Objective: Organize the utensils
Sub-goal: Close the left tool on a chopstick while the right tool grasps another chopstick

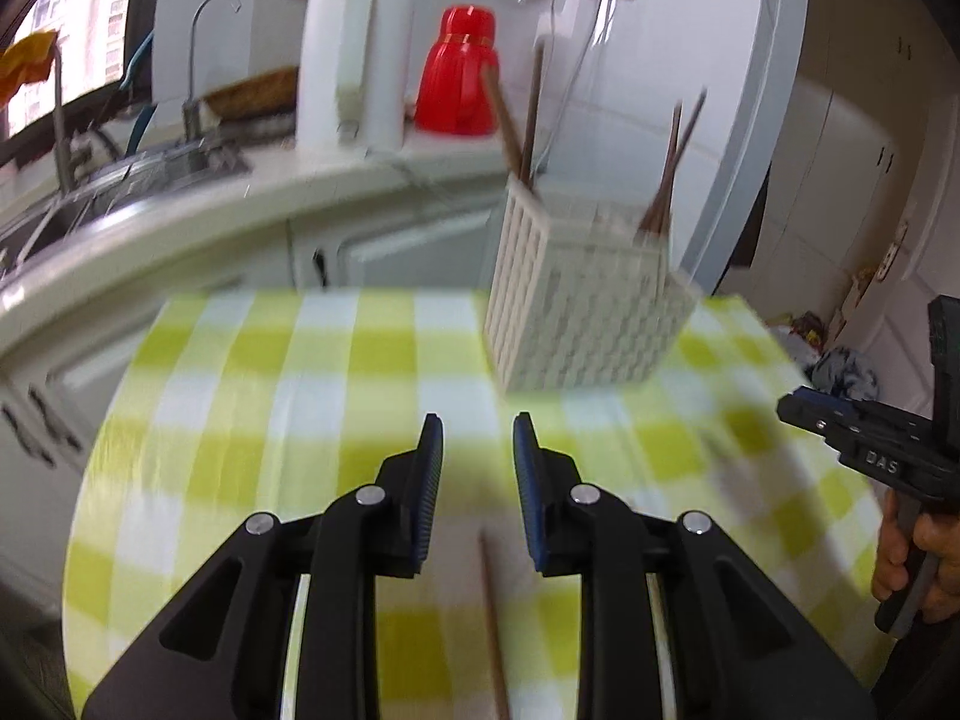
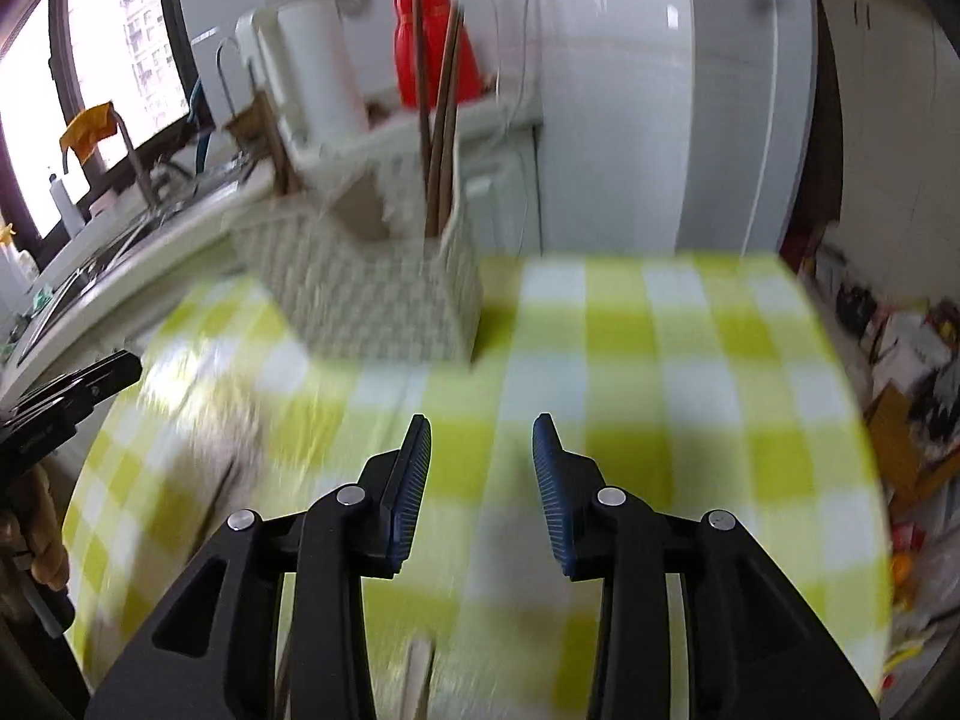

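A white woven utensil holder (image 1: 576, 300) stands at the far side of the green-checked table (image 1: 300, 396), with brown chopsticks (image 1: 666, 180) upright in it. It also shows in the right wrist view (image 2: 372, 294) with chopsticks (image 2: 441, 132). My left gripper (image 1: 478, 426) is open and empty above the table; a brown chopstick (image 1: 495, 630) lies on the cloth below its jaws. My right gripper (image 2: 482, 426) is open and empty; a pale utensil (image 2: 417, 678) lies under it, blurred. The right gripper shows at the left view's right edge (image 1: 864, 444).
A kitchen counter (image 1: 336, 180) with a sink, a tap, a white kettle (image 1: 354, 54) and a red flask (image 1: 459, 72) runs behind the table. A white fridge (image 2: 690, 90) stands at the right. Clutter lies on the floor (image 2: 912, 372) past the table's right edge.
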A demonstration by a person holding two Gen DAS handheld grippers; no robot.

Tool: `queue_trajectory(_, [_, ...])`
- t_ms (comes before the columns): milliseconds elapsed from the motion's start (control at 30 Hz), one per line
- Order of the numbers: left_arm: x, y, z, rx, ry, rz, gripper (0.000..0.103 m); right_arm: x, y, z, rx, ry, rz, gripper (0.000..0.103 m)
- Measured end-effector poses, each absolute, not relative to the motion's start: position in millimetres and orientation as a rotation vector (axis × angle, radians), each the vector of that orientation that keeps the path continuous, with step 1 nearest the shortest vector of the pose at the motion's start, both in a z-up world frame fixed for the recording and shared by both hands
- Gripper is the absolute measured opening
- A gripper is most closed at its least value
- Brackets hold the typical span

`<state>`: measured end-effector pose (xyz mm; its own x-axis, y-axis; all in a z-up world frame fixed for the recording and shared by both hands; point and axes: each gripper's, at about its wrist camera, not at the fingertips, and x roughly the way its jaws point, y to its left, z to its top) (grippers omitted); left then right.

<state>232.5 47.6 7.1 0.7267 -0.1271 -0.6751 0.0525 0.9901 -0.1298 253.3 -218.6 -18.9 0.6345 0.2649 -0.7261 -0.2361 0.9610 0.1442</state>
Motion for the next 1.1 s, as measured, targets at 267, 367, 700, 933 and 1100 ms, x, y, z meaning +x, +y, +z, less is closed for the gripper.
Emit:
queue_trajectory(267, [191.3, 35.9, -49.6, -0.06, 0.889, -0.114, 0.024, 195.5, -198.8, -48.0, 0.019, 0.914, 0.348, 0.039])
queue_trajectory(367, [189.7, 31.4, -63.2, -0.048, 0.924, -0.113, 0.023, 187.0, -186.3, -51.3, 0.001, 0.928, 0.37, 0.041])
queue_trajectory(700, [194.2, 22.4, -78.1, 0.022, 0.956, -0.092, 0.016, 180.1, -165.6, -62.7, -0.021, 0.97, 0.401, 0.041])
queue_trajectory(933, [195.1, 19.8, -78.4, 0.055, 0.948, -0.077, 0.008, 179.2, -145.1, -73.6, -0.053, 1.002, 0.426, 0.041])
queue_trajectory(1100, [194.6, 23.3, -78.1, 0.035, 0.946, -0.086, 0.008, 181.7, -129.8, -81.2, -0.072, 1.018, 0.427, 0.041])
